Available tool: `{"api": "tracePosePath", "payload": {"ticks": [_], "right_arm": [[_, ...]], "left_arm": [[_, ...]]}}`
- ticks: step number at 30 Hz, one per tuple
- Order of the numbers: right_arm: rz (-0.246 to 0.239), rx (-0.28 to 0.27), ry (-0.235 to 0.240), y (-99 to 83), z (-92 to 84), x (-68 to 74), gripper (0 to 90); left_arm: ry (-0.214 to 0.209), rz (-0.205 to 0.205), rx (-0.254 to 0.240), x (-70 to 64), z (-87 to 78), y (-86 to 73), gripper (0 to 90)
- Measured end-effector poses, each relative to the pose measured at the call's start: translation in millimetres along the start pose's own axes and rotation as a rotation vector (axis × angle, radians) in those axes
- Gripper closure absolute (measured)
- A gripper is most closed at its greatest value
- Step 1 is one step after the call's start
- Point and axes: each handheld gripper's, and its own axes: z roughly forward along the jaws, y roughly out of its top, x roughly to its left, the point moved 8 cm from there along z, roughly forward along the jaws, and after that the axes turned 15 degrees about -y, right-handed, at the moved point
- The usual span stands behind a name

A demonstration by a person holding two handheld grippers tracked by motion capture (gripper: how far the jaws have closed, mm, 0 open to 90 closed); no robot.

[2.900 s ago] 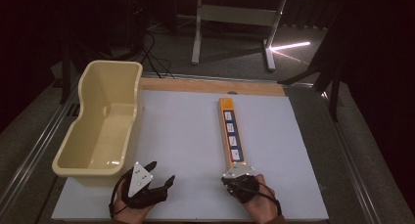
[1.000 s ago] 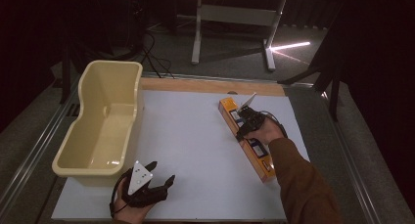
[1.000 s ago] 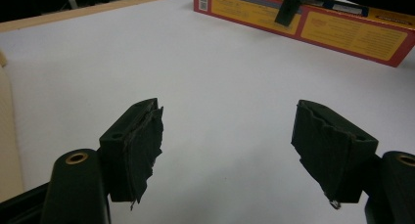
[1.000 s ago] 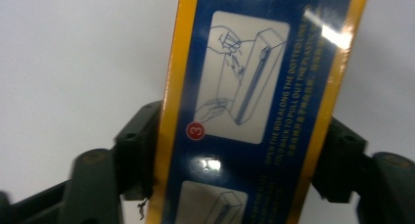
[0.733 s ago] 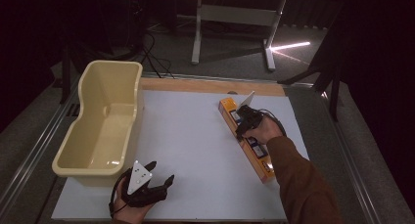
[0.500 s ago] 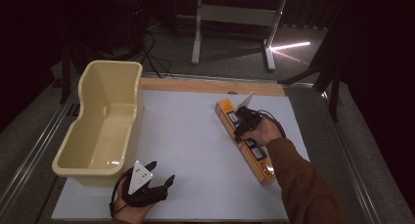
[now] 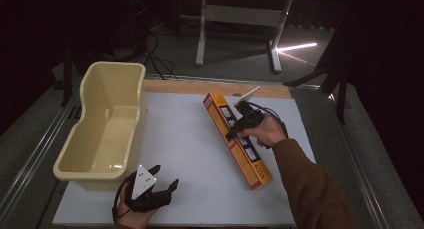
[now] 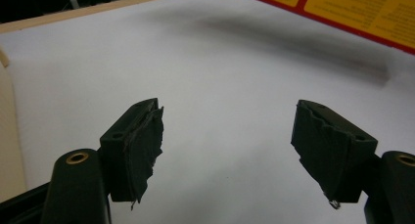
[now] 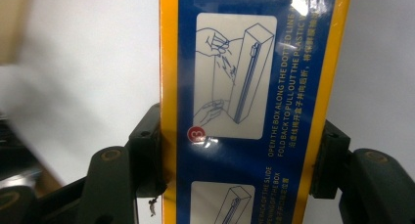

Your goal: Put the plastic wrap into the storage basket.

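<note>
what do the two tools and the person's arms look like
Both tools are black with two chunky jaws and brass-coloured pivot pins. The left tool carries a grey three-cornered plate; its pads are ragged. The right tool trails a black cable. The right arm wears a brown sleeve.

Brown sleeve (image 7: 310, 189) (black torn-padded jaws)

I am looking into what reads as a lab or test room set up for recording, not a home. The work goes on at a white rectangular board (image 7: 190, 139) laid over a pale wooden tabletop edge (image 7: 200, 86), with metal rails (image 7: 35, 154) running along the sides. Around it the room is dark. Behind the table I see a grey carpeted floor (image 7: 235, 59), loose black cables (image 7: 155, 51) trailing across it, and the grey metal legs of a stand or desk (image 7: 202, 34).
</note>
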Motion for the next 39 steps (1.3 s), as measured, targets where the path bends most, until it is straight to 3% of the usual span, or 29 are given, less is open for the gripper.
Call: {"api": "tracePosePath", "payload": {"ticks": [5,13,16,25,26,29,34,39], "right_arm": [[0.002,-0.043,0.107,9.0,-13.5,20.4,38.8],[0.025,-0.107,0.212,27.4,-34.0,42.4,38.8],[0.013,-0.126,0.203,33.7,-40.7,51.6,38.8],[-0.009,-0.175,0.232,46.9,-59.4,82.7,38.8],[-0.016,-0.193,0.237,51.7,-66.3,91.7,38.8],[-0.019,-0.209,0.243,56.3,-71.9,98.0,38.8],[-0.003,-0.241,0.265,69.2,-84.4,111.1,38.8],[0.020,-0.261,0.319,75.6,-94.8,123.9,38.8]], "left_arm": [[-0.001,0.003,-0.001,-0.5,0.7,0.1,26.9],[-0.001,0.007,-0.003,-1.3,1.3,0.2,27.0],[-0.001,0.007,-0.004,-1.2,1.5,0.2,26.9],[-0.002,0.010,-0.002,-2.5,3.0,-0.2,26.9],[-0.004,0.010,-0.005,-3.2,3.8,-0.1,26.9],[-0.003,0.012,-0.006,-3.5,3.9,0.1,26.9],[-0.003,0.013,-0.010,-4.0,3.8,0.5,26.8],[-0.003,0.011,-0.012,-3.1,3.3,0.4,26.5]]}}
